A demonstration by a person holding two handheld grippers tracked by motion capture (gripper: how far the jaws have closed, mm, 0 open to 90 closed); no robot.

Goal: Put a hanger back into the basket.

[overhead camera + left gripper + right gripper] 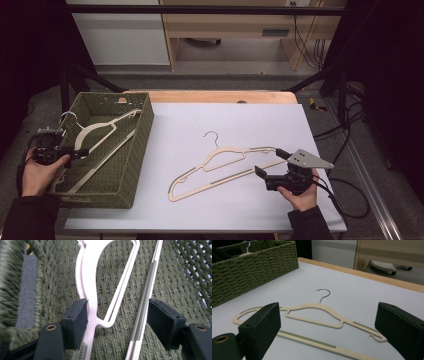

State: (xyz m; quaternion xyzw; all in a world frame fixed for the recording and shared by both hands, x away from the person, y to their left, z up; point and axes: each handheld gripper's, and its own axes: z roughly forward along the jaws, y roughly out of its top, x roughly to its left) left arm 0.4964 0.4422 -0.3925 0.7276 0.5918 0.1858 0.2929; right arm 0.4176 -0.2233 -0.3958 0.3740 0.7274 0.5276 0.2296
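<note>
- The hanger [220,167] lies flat near the table's [280,120] front edge; it looks light, stiff and thin.
- Right tongs [269,162] gape beside its end; the bottom bar suits gripping.
- Left tongs [80,153] stand apart around a hanger in the basket [135,150].

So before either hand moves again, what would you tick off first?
1. Left gripper open: ok, its black fingers stand apart around the cream plastic hanger in the green woven basket.
2. That hanger inside the green woven basket: ok, though its hook sticks up above the rim.
3. Right gripper open: ok, wide apart.
4. Right gripper lined up with the cream hanger with a metal hook on the white table: ok, the hanger lies between and beyond the fingers.
5. Hanger on the table lying flat: ok.
6. Left fingers clear of the basket hanger: not ok, one pad touches it.
</note>
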